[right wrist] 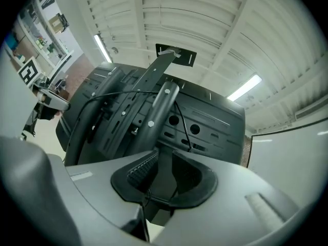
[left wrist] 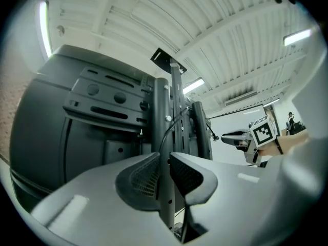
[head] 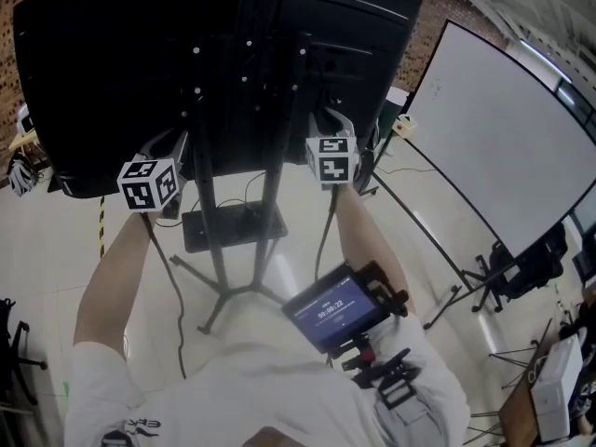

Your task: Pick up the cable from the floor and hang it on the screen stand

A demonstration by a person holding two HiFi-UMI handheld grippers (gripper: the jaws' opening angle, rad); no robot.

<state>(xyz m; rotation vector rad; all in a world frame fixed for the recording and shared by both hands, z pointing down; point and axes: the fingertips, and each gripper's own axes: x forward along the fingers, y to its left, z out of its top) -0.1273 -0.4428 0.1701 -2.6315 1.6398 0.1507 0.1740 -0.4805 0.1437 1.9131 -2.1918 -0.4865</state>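
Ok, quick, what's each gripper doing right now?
Left gripper: open, cable loose between its jaws.
Right gripper: open, cable passing through the gap, not clamped.

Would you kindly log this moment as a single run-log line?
step: hanging cable on screen stand | left gripper: jaws apart, cable between | right gripper: jaws apart
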